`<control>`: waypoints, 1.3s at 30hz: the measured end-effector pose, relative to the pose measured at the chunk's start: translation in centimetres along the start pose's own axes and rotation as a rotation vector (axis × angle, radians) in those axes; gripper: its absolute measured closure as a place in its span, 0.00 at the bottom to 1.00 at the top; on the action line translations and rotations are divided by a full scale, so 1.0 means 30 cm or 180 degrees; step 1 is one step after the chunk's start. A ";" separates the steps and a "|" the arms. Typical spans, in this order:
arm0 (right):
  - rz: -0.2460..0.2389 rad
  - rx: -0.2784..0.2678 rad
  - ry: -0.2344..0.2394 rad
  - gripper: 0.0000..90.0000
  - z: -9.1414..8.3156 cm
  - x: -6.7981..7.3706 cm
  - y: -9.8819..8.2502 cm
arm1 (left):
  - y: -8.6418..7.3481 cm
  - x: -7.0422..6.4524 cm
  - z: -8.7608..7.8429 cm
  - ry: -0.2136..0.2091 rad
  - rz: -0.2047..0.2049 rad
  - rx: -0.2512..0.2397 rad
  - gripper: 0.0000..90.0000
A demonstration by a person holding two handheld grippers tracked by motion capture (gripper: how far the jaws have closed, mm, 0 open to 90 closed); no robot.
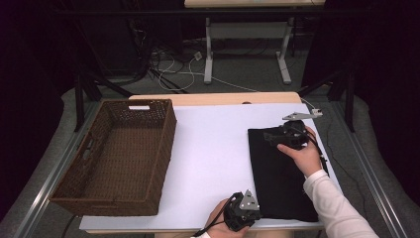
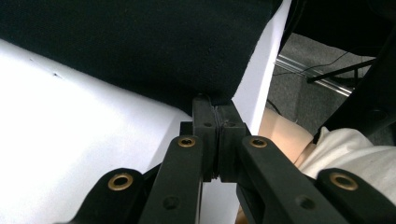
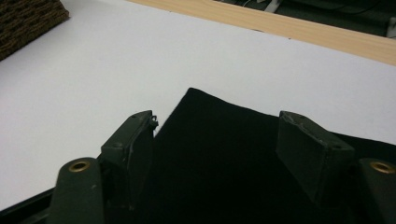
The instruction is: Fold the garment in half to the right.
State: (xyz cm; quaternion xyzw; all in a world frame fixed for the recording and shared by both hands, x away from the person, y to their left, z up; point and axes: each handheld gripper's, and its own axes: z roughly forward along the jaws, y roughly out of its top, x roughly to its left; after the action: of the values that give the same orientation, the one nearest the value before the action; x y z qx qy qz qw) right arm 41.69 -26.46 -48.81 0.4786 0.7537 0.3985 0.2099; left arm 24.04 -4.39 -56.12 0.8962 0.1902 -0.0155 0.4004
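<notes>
**What's hidden or cut off**

High view: the flat black rectangular cloth (image 1: 277, 178) is partly covered by the right hand (image 1: 303, 154) & right tool (image 1: 277, 138); tool's tips too dark against the cloth to make out. Left tool (image 1: 242, 210) is cut by the bottom edge, w/ its hand. Left tool view: cloth's pinched corner (image 2: 212, 95) disappears behind the closed jaws. Right tool view: brown woven wicker basket (image 3: 25, 21) is cropped at top-left corner.

One black cloth (image 1: 280, 173) lies on the bench (image 1: 213, 158), which is one bench with a white top. One brown wicker basket (image 1: 119, 158) stands on it. Two grippers are there, the left gripper (image 1: 243, 210) and the right gripper (image 1: 287, 136), each with two fingers (image 3: 130, 149).
</notes>
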 end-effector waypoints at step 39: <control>-0.0236 0.0464 -0.0093 0.42 0.224 0.116 0.065 | -0.005 0.003 0.001 -0.0012 -0.0030 -0.0017 0.99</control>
State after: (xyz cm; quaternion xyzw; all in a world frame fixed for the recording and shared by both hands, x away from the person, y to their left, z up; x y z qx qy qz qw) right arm 45.89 -20.24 -51.02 0.4701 0.7948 0.3274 0.2002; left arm 24.08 -4.30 -56.26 0.8942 0.1938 -0.0185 0.4031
